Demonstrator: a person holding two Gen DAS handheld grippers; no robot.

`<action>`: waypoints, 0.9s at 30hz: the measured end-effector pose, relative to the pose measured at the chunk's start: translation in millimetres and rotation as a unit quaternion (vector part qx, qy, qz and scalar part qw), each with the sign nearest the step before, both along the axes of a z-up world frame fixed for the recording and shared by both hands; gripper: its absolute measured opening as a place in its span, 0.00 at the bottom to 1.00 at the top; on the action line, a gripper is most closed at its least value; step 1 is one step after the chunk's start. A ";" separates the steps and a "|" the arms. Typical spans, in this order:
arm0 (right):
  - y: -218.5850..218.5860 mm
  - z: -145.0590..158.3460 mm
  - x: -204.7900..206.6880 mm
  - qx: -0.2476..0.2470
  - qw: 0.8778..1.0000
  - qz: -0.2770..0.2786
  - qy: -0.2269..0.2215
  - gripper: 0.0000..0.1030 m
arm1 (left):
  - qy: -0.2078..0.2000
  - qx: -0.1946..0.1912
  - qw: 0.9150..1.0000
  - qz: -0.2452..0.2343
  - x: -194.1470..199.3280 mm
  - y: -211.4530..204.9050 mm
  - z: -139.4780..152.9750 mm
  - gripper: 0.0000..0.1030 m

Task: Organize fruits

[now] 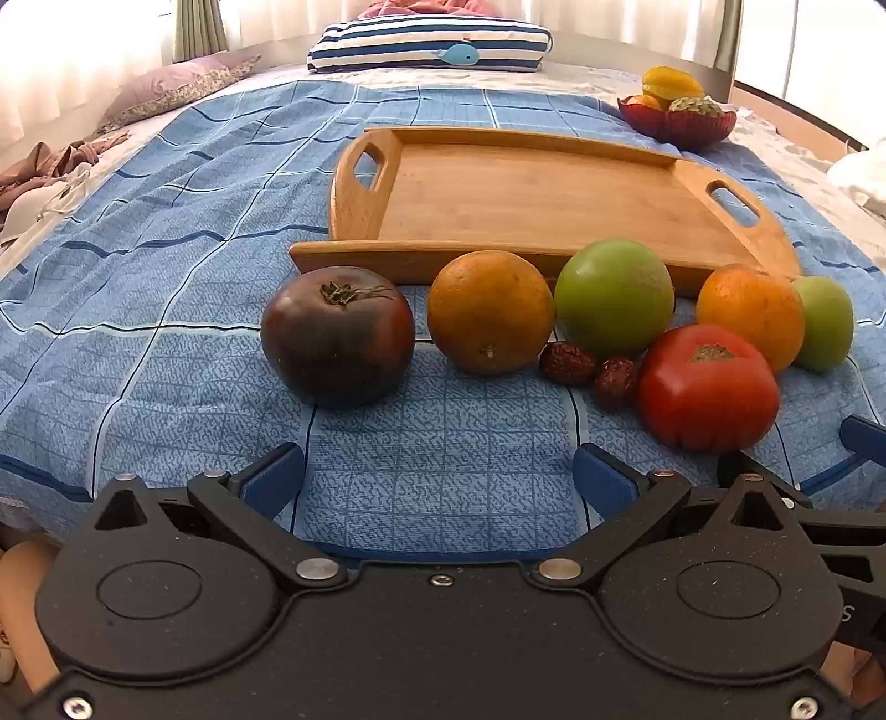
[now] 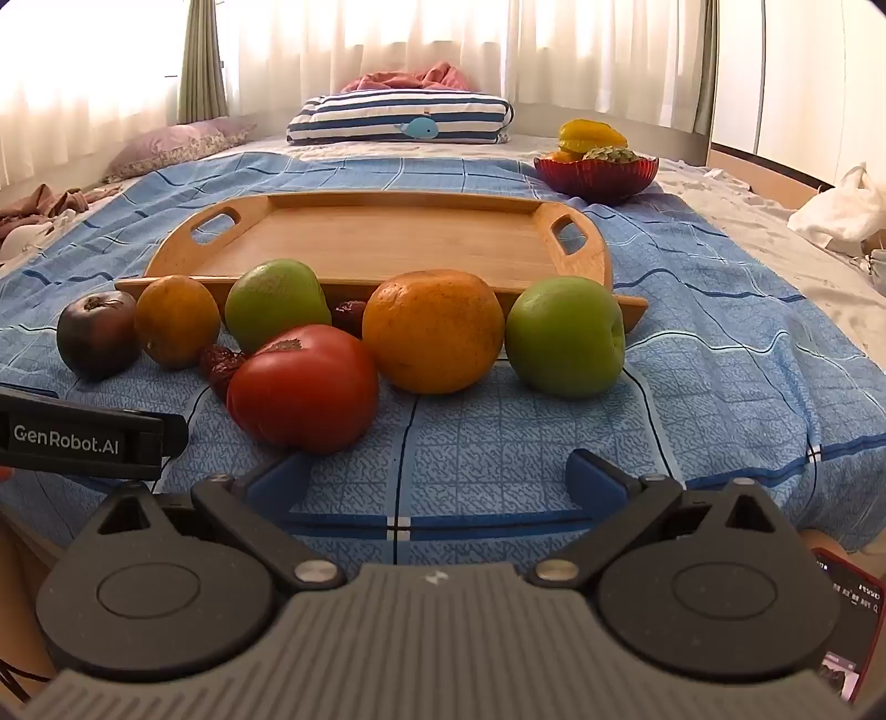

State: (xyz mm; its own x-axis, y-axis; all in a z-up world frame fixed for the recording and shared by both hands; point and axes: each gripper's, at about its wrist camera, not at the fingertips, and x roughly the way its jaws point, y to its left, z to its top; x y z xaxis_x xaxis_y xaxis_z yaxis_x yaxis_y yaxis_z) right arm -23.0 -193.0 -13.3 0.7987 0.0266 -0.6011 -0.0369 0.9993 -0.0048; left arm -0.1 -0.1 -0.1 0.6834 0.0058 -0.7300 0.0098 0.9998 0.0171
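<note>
Left gripper (image 1: 440, 471) sits bottom centre of the left wrist view, jaws fully apart, nothing between the blue pads, only bedspread (image 1: 166, 310). Right gripper (image 2: 437, 476) is the same in the right wrist view: jaws wide, nothing held.

Fruit sits in a loose row on the blue checked bedspread, mid-frame, just in front of the wooden tray (image 1: 531, 199). Left wrist view, left to right:
- dark purple tomato (image 1: 338, 335), stem up, a little apart from the rest
- orange (image 1: 490, 310), close against the tray's near edge
- green apple (image 1: 614, 296), beside that orange
- two dried red dates (image 1: 567, 363), on the cloth in front of the orange and apple
- red tomato (image 1: 709, 385), nearest the camera, right of centre
- second orange (image 1: 750, 313), behind the red tomato
- second green apple (image 1: 825, 321), far right, partly hidden by that orange

Tray holds nothing; both handle cutouts are visible.

Red bowl (image 1: 678, 122), upper right, well behind the tray, holds a yellow starfruit (image 1: 670, 83) and other fruit I can't identify.

Striped whale cushion (image 1: 429, 47) is at top centre and a purple pillow (image 1: 177, 88) upper left.

A phone (image 2: 853, 620) with its screen lit shows at the lower right edge of the right wrist view.
</note>
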 end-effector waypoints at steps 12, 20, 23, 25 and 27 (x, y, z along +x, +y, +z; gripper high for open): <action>0.5 0.1 0.2 -0.005 1.000 0.002 0.000 1.00 | 0.002 -0.001 1.000 0.000 -0.2 0.3 0.0 1.00; 0.3 0.5 0.6 -0.004 1.000 0.001 0.001 1.00 | 0.002 0.000 1.000 0.000 -0.2 -0.1 -0.1 1.00; 0.3 0.5 0.7 -0.004 1.000 0.001 0.002 1.00 | 0.002 0.000 1.000 0.000 -0.4 -0.1 0.0 1.00; 0.3 0.5 0.7 -0.004 1.000 0.001 0.002 1.00 | 0.002 0.001 1.000 0.000 -0.2 -0.1 0.0 1.00; 0.2 0.4 0.7 -0.004 1.000 0.001 0.002 1.00 | 0.002 0.001 1.000 0.000 -0.2 -0.2 0.1 1.00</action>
State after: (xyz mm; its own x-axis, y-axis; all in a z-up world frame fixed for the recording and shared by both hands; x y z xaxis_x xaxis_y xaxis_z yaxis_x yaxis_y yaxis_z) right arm -22.3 -192.7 -12.9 0.7965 0.0236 -0.6042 -0.0389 0.9992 -0.0123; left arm -0.3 -0.2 0.0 0.6802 0.0069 -0.7330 0.0097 0.9998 0.0184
